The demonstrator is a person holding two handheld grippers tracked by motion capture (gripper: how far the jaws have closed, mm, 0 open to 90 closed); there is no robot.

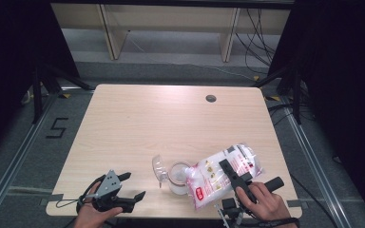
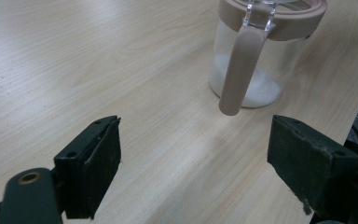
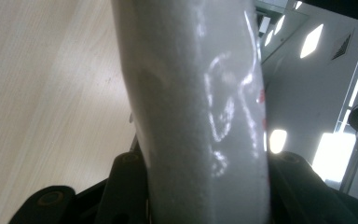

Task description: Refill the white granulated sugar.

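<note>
At lower right, the right gripper (image 1: 232, 175) clamps the tilted sugar bag (image 1: 221, 173) to pour into the jar (image 1: 178, 176); the left gripper (image 1: 132, 186) waits, jaws wide and empty.

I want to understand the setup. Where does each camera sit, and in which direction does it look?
High view: above the person's side, looking forward and down on the table; both hands show, left gripper and right gripper.
Left gripper view: on the left gripper, open, facing the jar.
Right gripper view: on the right gripper, clamped on the bag.
Shared: the jar and bag also appear from above.
</note>
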